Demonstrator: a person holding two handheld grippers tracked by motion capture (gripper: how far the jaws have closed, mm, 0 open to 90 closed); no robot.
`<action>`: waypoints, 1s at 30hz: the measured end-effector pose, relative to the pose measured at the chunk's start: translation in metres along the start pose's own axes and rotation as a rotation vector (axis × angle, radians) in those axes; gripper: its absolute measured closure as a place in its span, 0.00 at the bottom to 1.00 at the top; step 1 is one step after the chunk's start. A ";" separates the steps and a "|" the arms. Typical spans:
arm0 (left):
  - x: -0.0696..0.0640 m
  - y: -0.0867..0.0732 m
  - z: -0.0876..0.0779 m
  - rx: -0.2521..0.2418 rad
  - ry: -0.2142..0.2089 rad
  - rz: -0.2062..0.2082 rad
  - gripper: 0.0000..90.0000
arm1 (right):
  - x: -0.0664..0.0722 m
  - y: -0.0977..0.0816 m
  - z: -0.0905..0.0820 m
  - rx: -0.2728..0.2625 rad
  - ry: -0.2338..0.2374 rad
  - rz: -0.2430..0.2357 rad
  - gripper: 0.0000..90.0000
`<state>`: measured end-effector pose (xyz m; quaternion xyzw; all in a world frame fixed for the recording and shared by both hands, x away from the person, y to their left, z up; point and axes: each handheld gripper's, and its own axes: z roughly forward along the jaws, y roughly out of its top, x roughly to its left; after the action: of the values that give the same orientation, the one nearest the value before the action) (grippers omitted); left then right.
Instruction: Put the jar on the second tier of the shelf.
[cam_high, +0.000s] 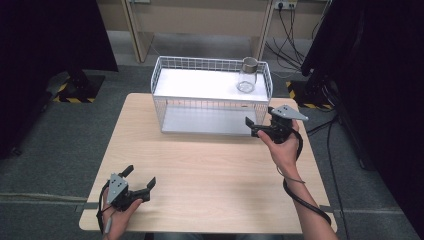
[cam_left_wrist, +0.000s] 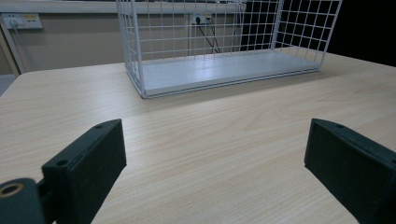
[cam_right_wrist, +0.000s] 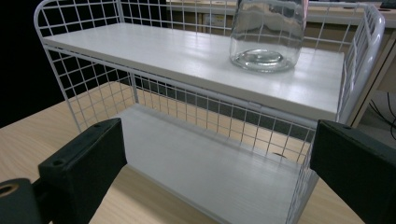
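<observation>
Grey floor (cam_high: 60, 145), pale wooden table (cam_high: 210, 180), dark curtains (cam_high: 45, 35) both sides.

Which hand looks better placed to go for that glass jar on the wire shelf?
Probably the right. The right gripper is at the wire shelf, open, just below the glass jar. The left gripper is at the table's near edge.

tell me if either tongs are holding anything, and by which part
Nothing is held. The left tongs sit open over the bare table; the right tongs are open in front of the wire shelf, apart from the glass jar on its top board.
</observation>
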<state>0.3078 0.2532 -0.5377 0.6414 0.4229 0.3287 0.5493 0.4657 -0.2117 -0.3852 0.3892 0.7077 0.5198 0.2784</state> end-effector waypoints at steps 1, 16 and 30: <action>0.000 0.000 0.000 0.001 0.000 0.000 0.06 | 0.000 -0.002 -0.001 0.004 0.001 -0.002 0.04; 0.000 0.000 0.000 0.001 0.001 -0.001 0.06 | 0.000 -0.029 -0.018 0.016 -0.001 0.005 0.04; 0.000 0.000 0.000 0.002 0.003 0.000 0.06 | -0.002 -0.053 -0.034 0.027 -0.021 0.010 0.04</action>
<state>0.3078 0.2528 -0.5376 0.6414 0.4239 0.3293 0.5482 0.4263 -0.2395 -0.4255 0.4020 0.7096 0.5075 0.2781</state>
